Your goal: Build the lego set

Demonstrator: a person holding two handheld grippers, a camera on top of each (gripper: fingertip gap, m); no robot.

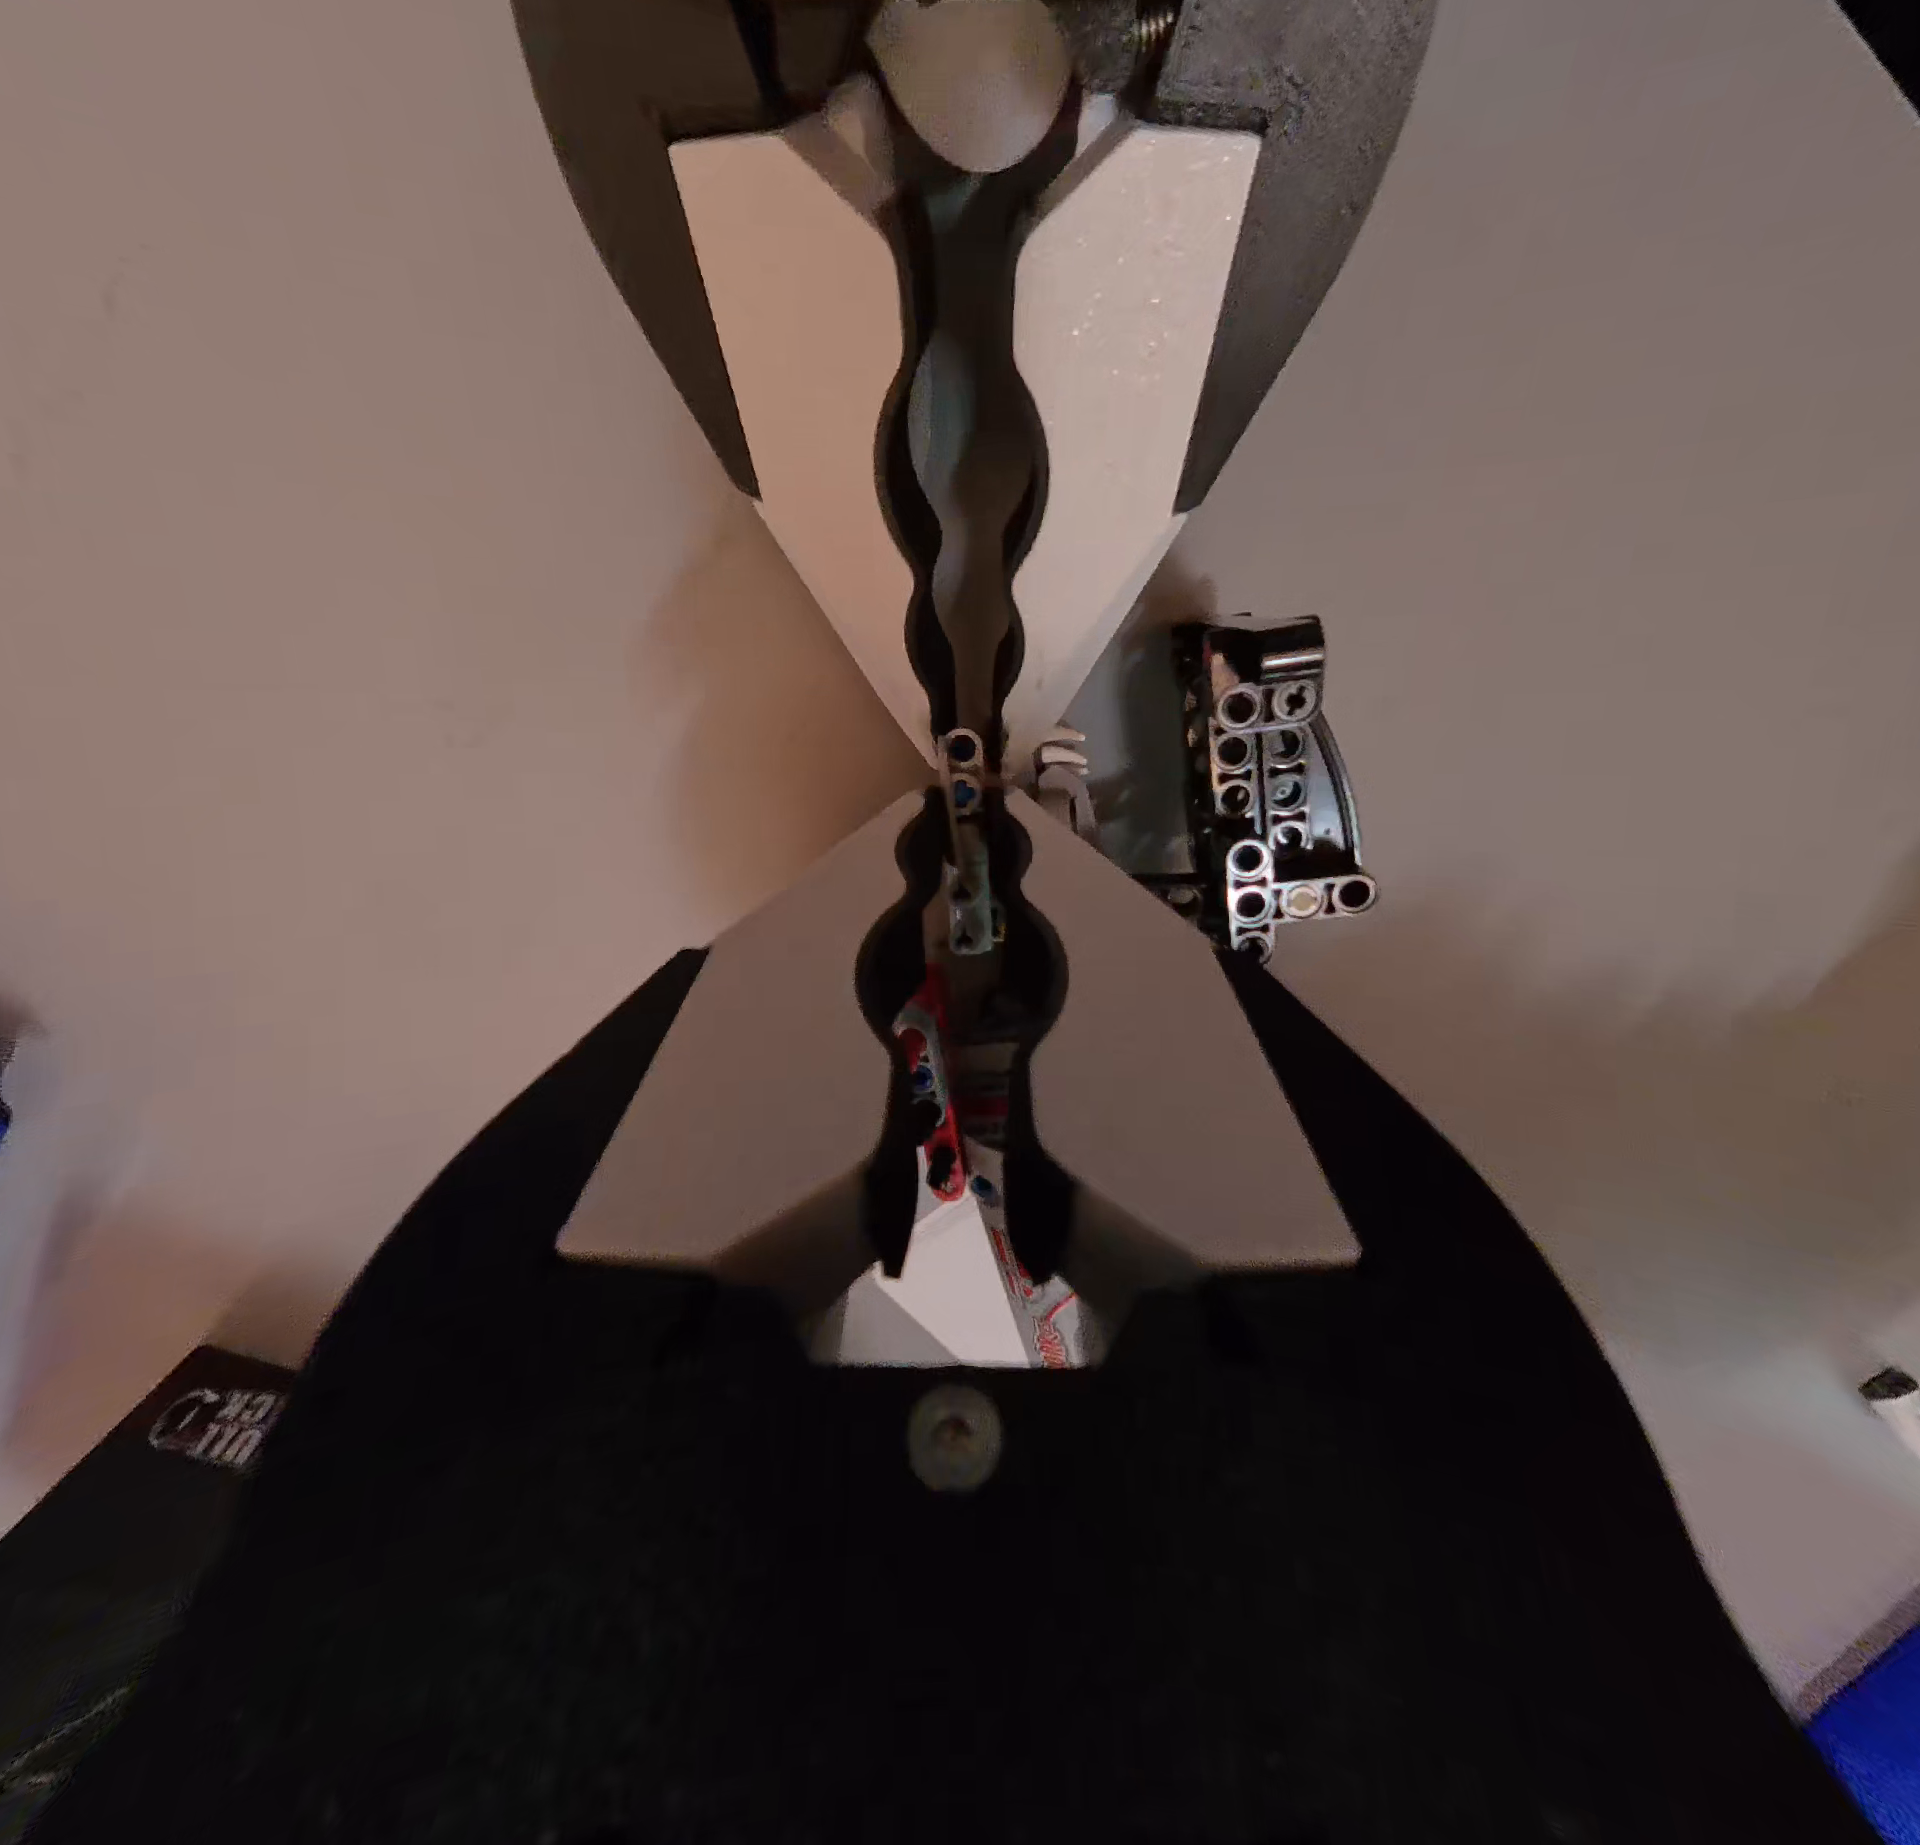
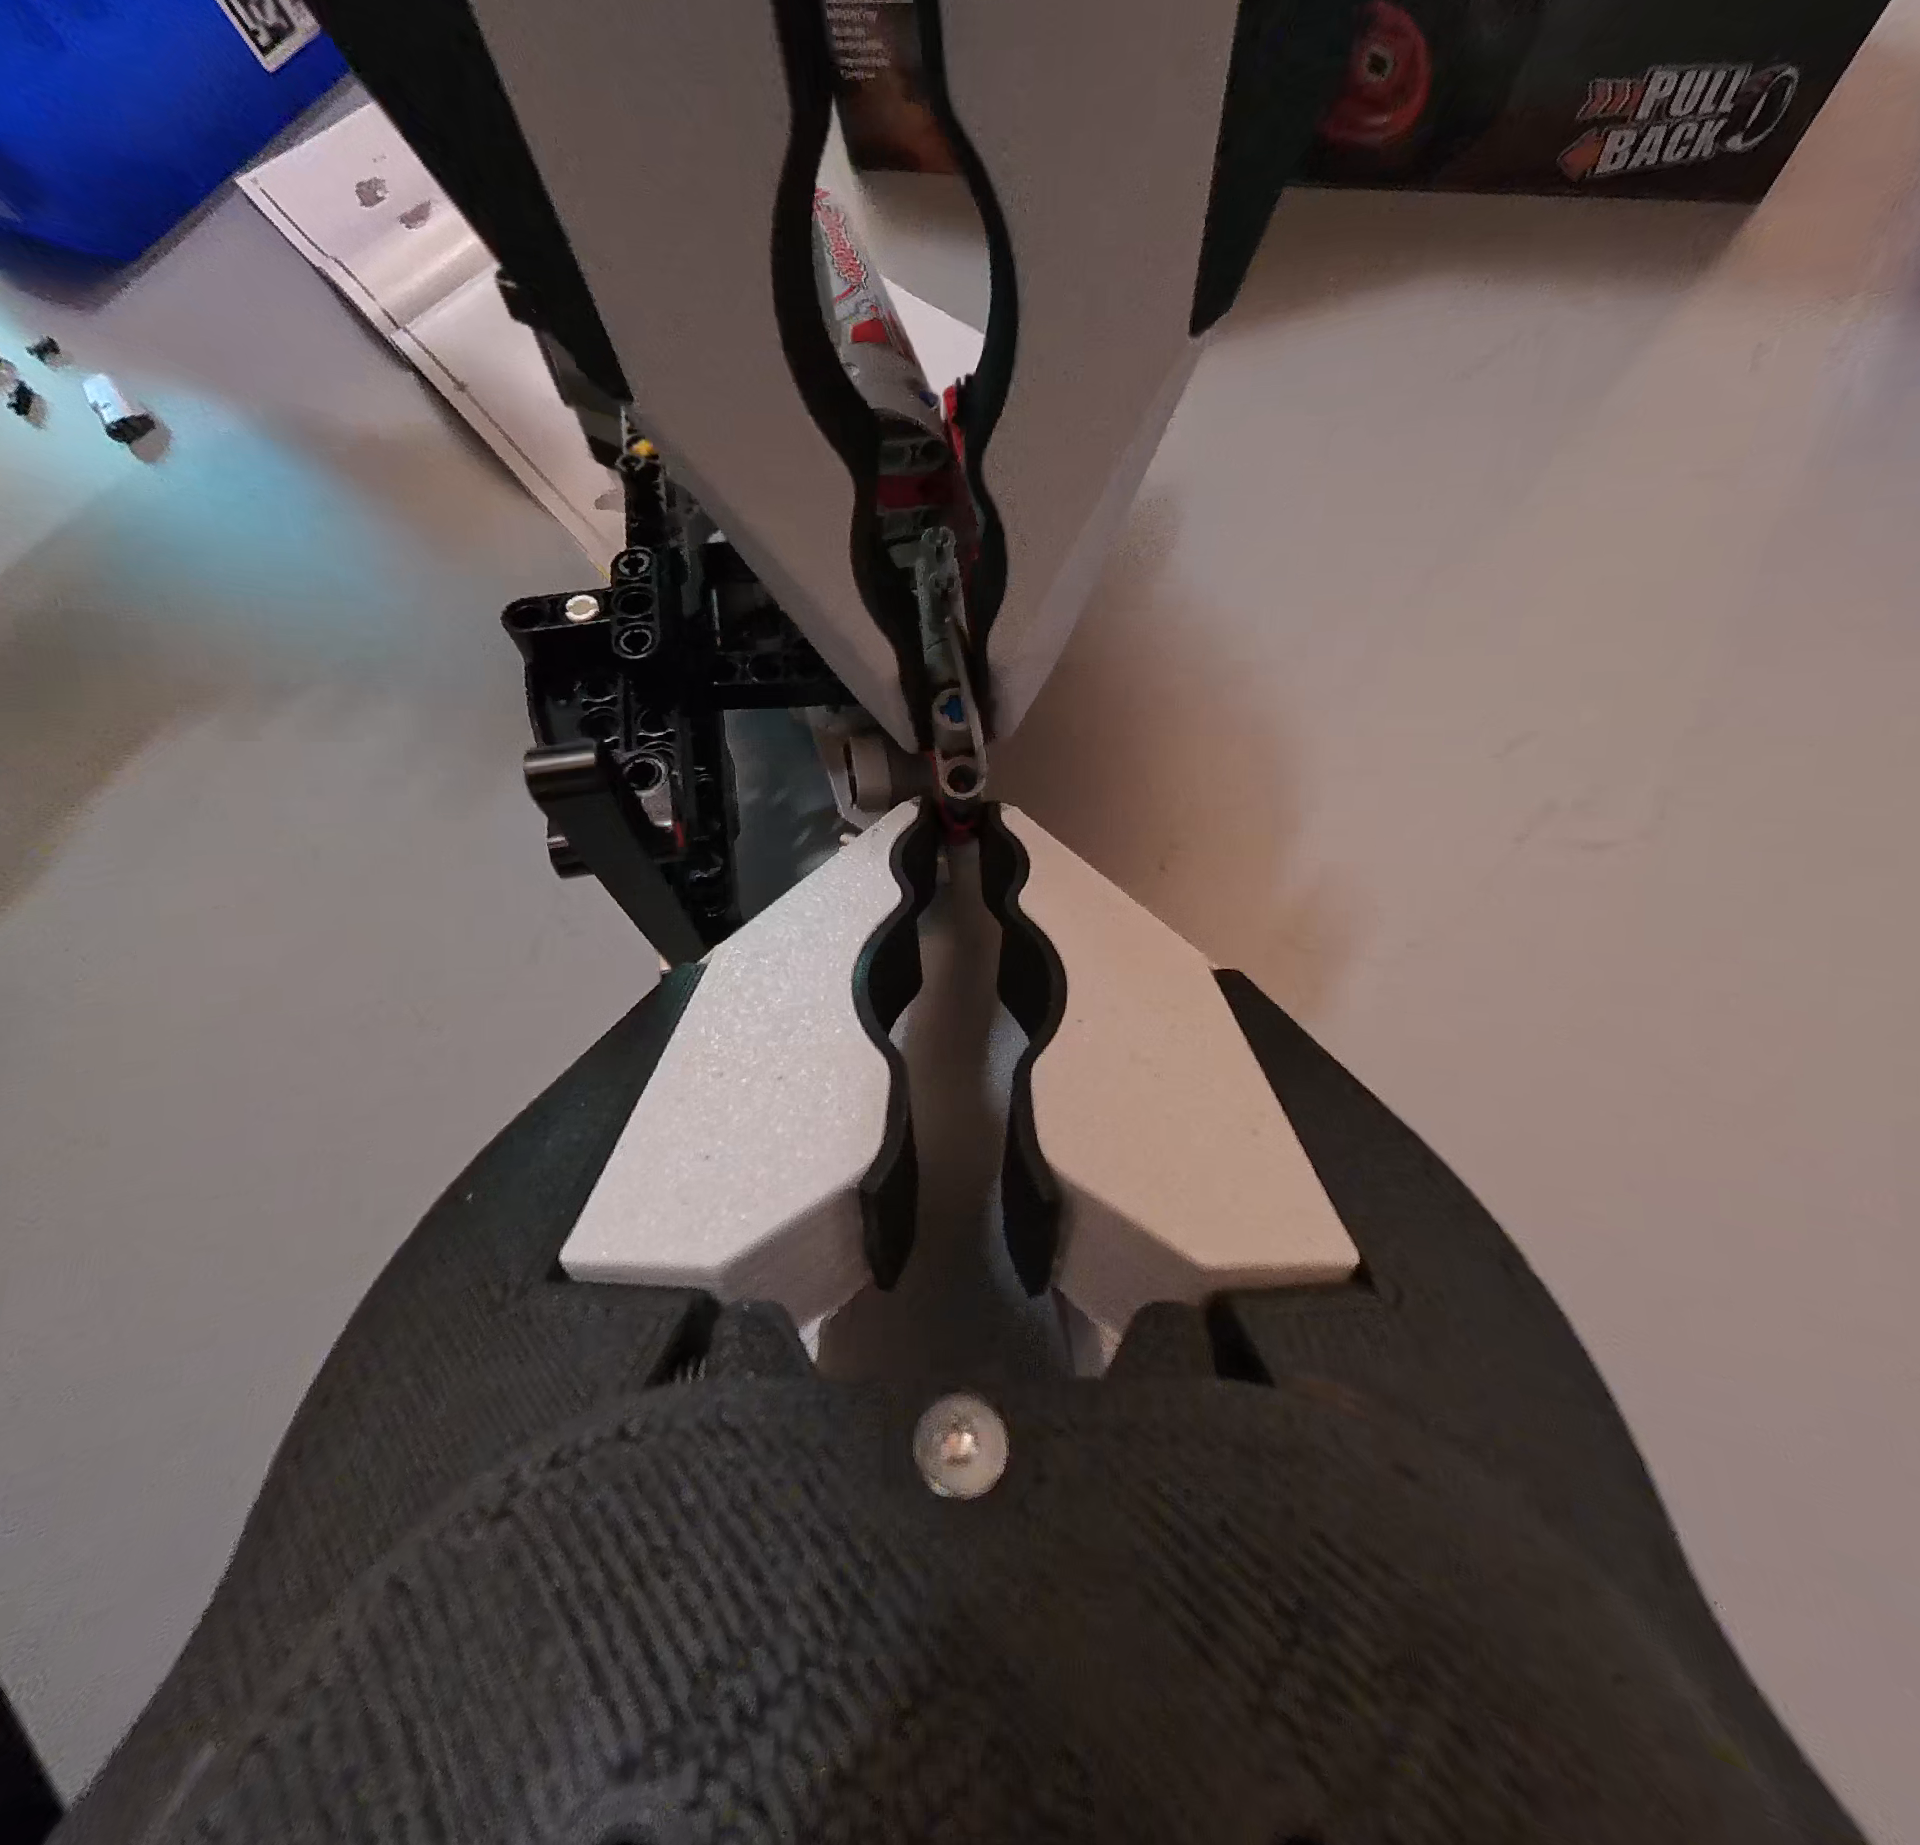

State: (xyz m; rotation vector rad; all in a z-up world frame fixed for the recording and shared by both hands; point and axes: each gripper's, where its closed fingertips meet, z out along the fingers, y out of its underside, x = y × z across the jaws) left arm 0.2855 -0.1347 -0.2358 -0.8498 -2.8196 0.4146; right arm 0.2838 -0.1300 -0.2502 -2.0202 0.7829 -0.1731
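Observation:
My two grippers meet tip to tip above the white table (image 2: 1455, 756). My left gripper (image 1: 964, 813) is shut on a thin grey lego beam (image 1: 971, 912) with blue pins; the beam's end pokes past its tips. My right gripper (image 2: 958, 813) faces it, shut at its tips on a small red piece (image 2: 956, 827) at the beam's end (image 2: 958, 756). A black lego assembly (image 1: 1278, 798) sits on the table just beside the tips and also shows in the right wrist view (image 2: 634, 715). Red lego parts (image 1: 930, 1099) show through my left jaws, behind the beam.
The dark lego box (image 2: 1558, 81) stands at the back right. An instruction booklet (image 2: 395, 237) lies left of the assembly. A blue bin (image 2: 104, 81) is at the far left, with a few small loose parts (image 2: 114, 408) on the table below it. Only a small space, under 4 cm, lies between the two pairs of fingers.

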